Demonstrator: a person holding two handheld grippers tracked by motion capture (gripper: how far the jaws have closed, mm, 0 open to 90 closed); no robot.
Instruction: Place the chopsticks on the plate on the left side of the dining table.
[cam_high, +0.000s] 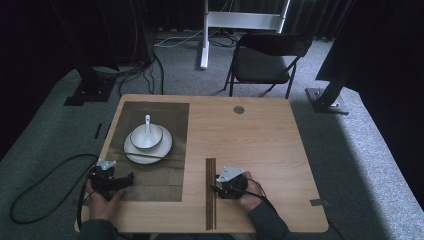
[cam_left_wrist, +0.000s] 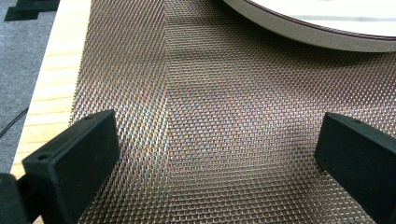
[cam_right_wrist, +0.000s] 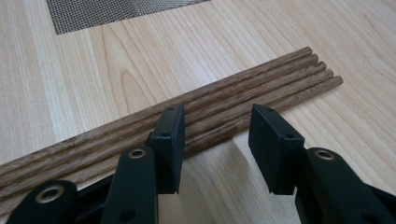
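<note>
A bundle of several brown wooden chopsticks (cam_high: 211, 192) lies side by side near the table's front edge. My right gripper (cam_high: 217, 188) is low over the chopsticks (cam_right_wrist: 261, 79), open; one jaw stands over the bundle and the other just past its near side, with the nearest sticks running under the gap. My left gripper (cam_high: 128, 179) rests above a woven metallic placemat (cam_high: 150, 177), open wide with nothing between its jaws (cam_left_wrist: 215, 135). On the placemat (cam_left_wrist: 210, 93) sit a white plate (cam_high: 129, 152), a white bowl (cam_high: 146, 138) with a spoon (cam_high: 147, 121), and a chopstick pair (cam_high: 150, 156) across the plate.
The plate's rim (cam_left_wrist: 303, 28) is just ahead of the left gripper. A small grey round disc (cam_high: 239, 109) is set in the wooden table (cam_high: 260, 135) at the back. A black chair (cam_high: 265, 60) stands beyond the table. Cables trail on the carpet at left.
</note>
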